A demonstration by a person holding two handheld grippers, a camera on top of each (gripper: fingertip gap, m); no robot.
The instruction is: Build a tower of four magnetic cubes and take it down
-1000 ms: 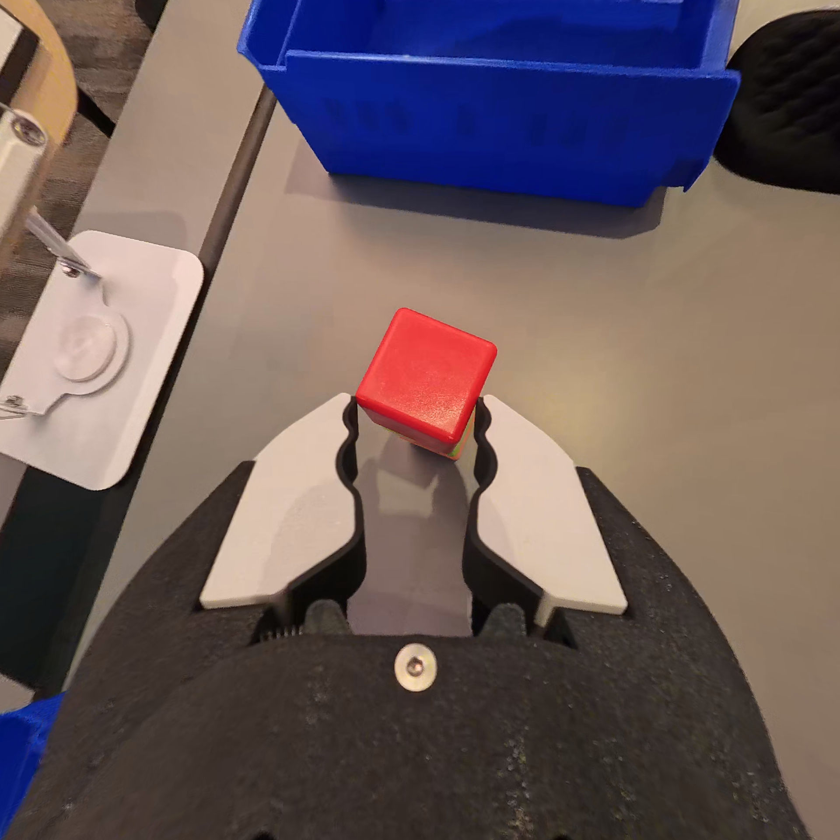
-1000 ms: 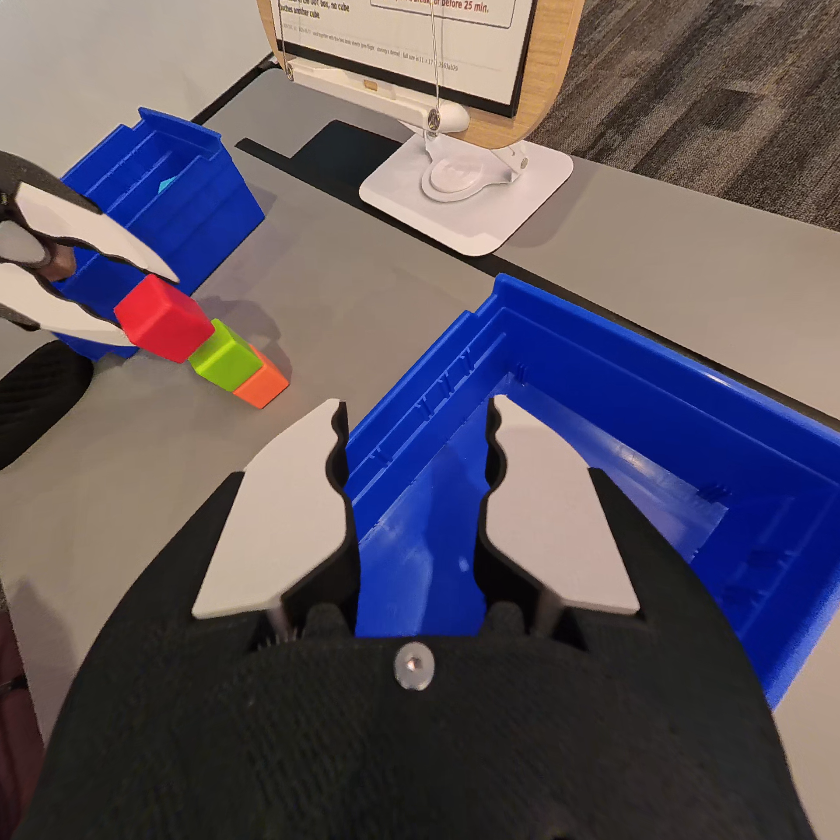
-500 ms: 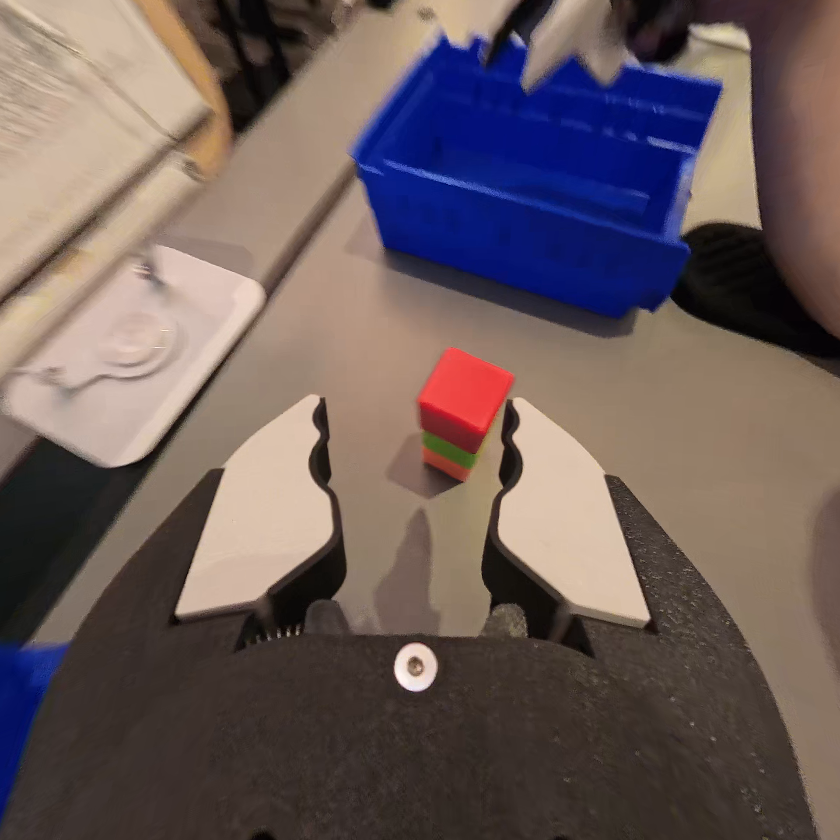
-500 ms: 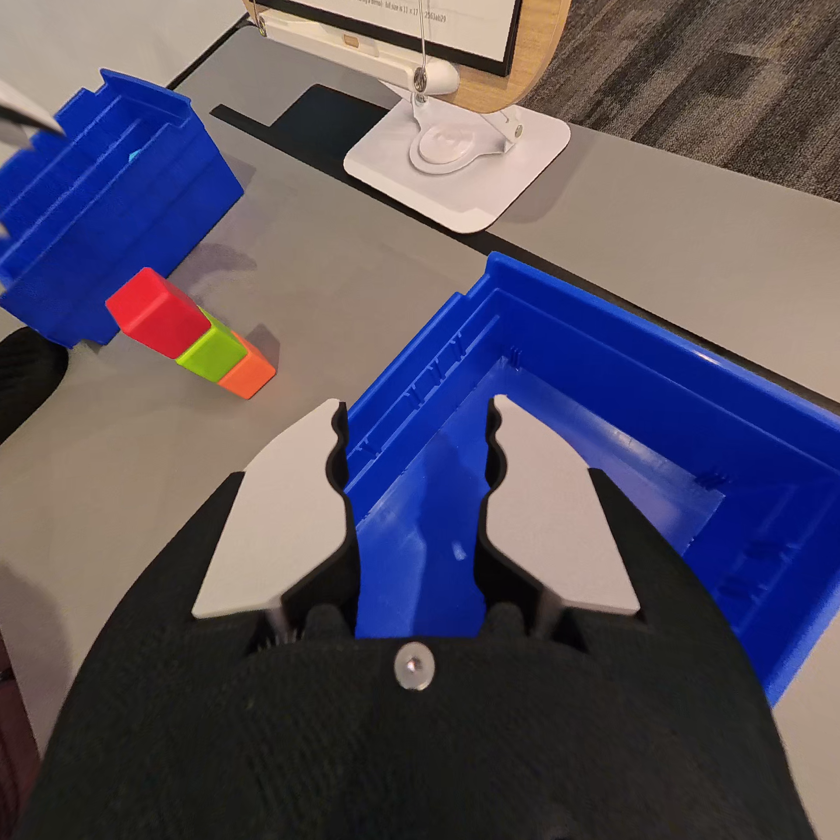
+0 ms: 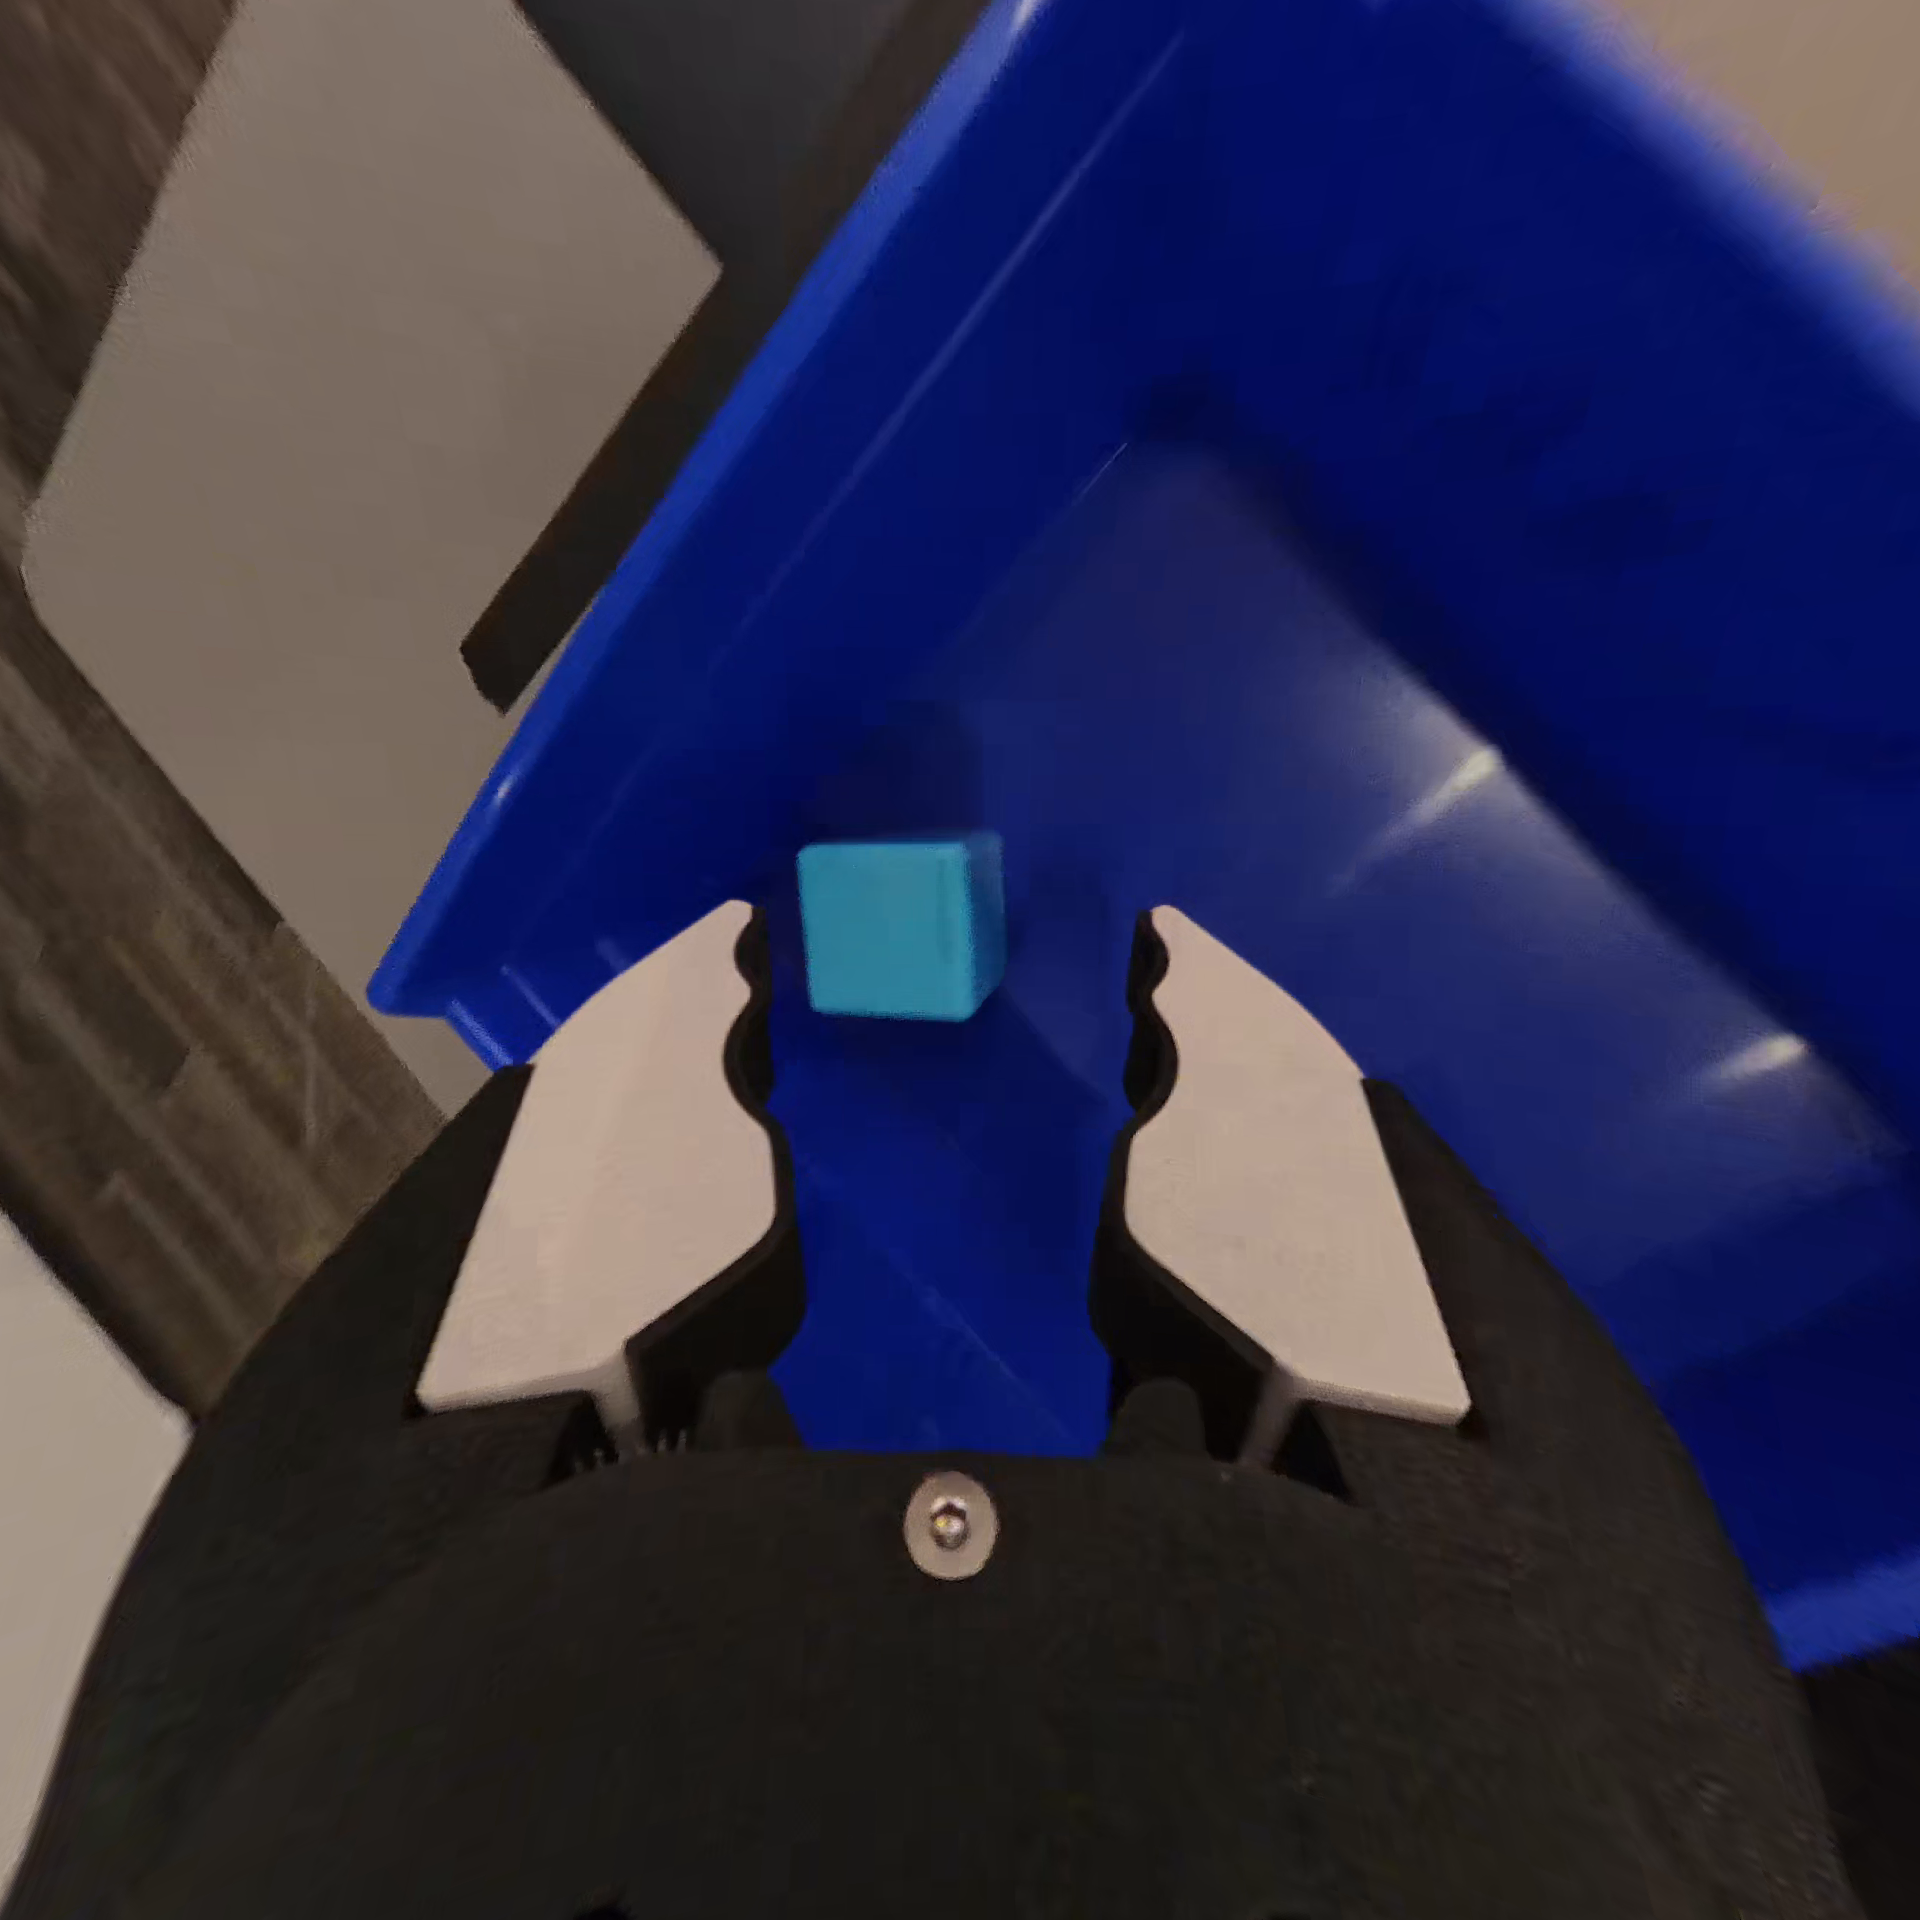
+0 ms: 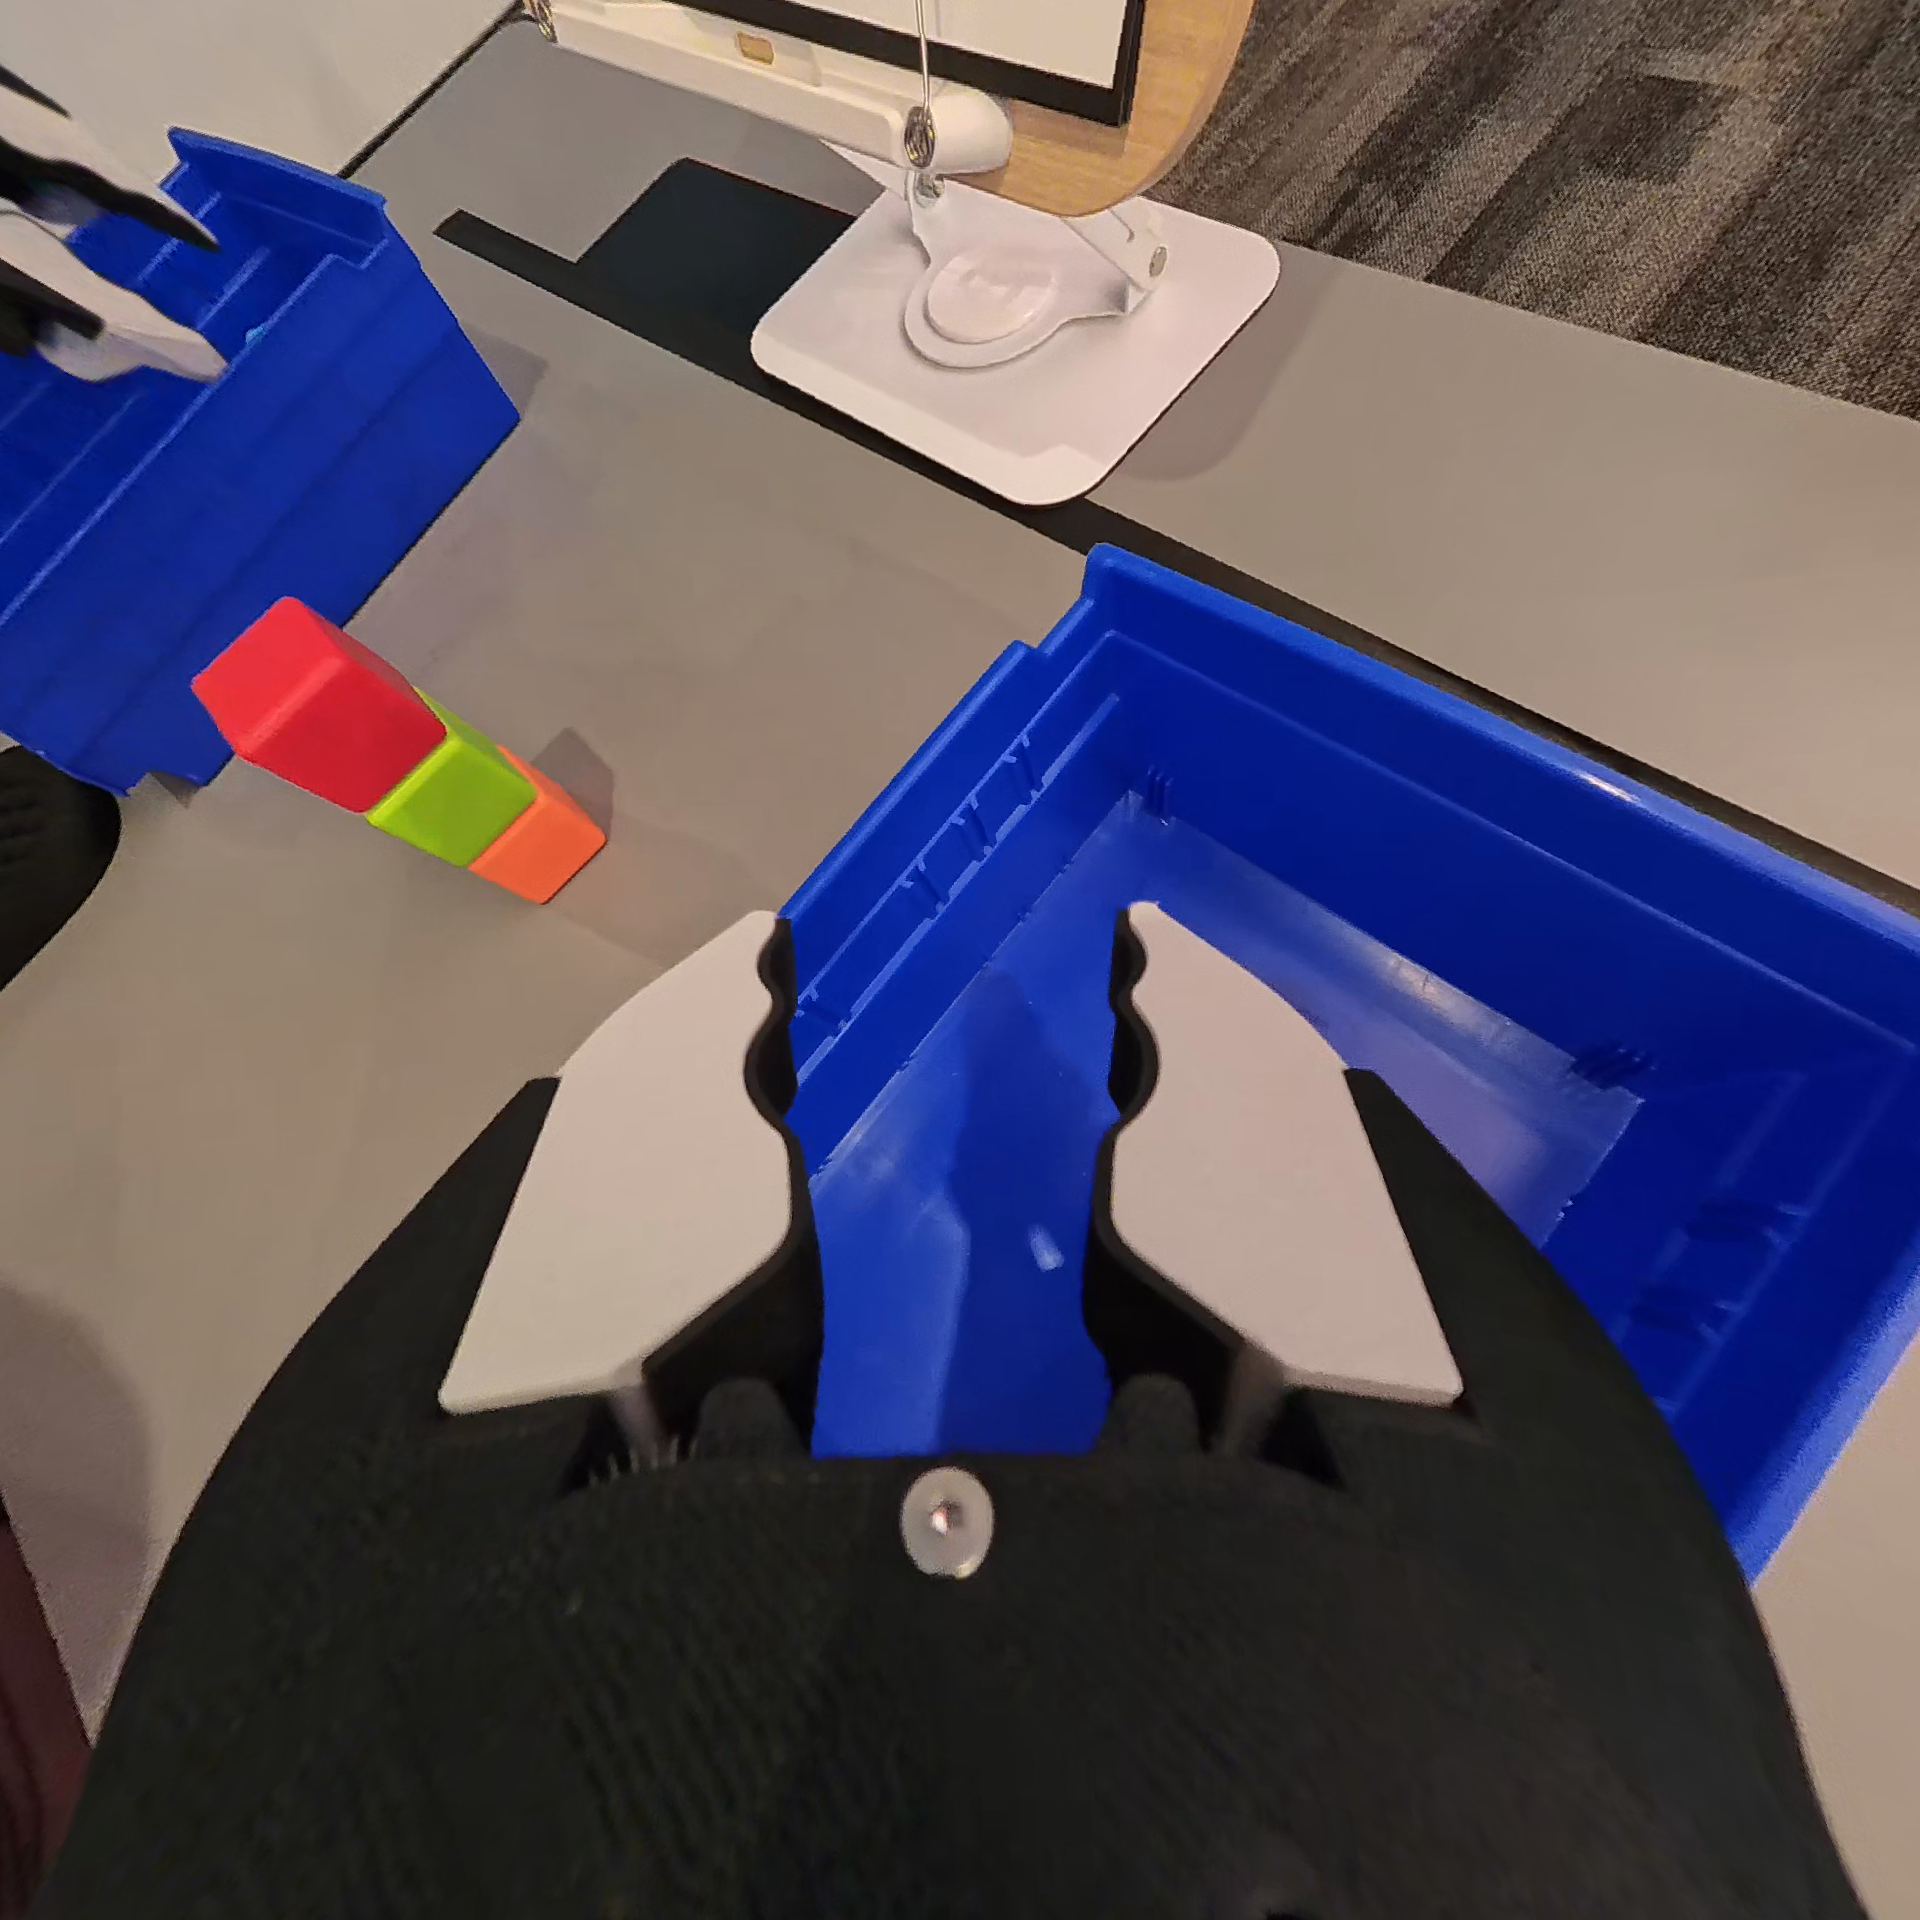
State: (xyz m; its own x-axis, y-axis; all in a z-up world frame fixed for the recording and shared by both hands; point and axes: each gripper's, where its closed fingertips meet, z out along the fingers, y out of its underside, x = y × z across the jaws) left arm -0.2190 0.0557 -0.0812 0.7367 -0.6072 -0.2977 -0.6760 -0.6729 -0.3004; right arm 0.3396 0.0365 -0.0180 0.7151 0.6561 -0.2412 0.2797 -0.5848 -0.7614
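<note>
Grey table (image 6: 727, 623), two blue bins. Left gripper (image 5: 951, 914) spread over teal cube (image 5: 899, 928), frame centre; right gripper (image 6: 951, 925) spread, empty. Cube likely light, rigid, slick: pinch opposite flat faces.

A white stand base (image 6: 1023, 343) is sitting on the grey table (image 6: 727, 582), holding a wood-edged board (image 6: 1132, 135) beside patterned carpet (image 6: 1610, 156).

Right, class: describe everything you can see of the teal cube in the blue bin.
The teal cube is a small, smooth, matte block that looks like plastic, with softly rounded edges. It sits on the floor of the blue bin, near one wall, with nothing gripping it. The open left hand-held gripper hovers in front; whether its left finger touches the cube is unclear.
</note>
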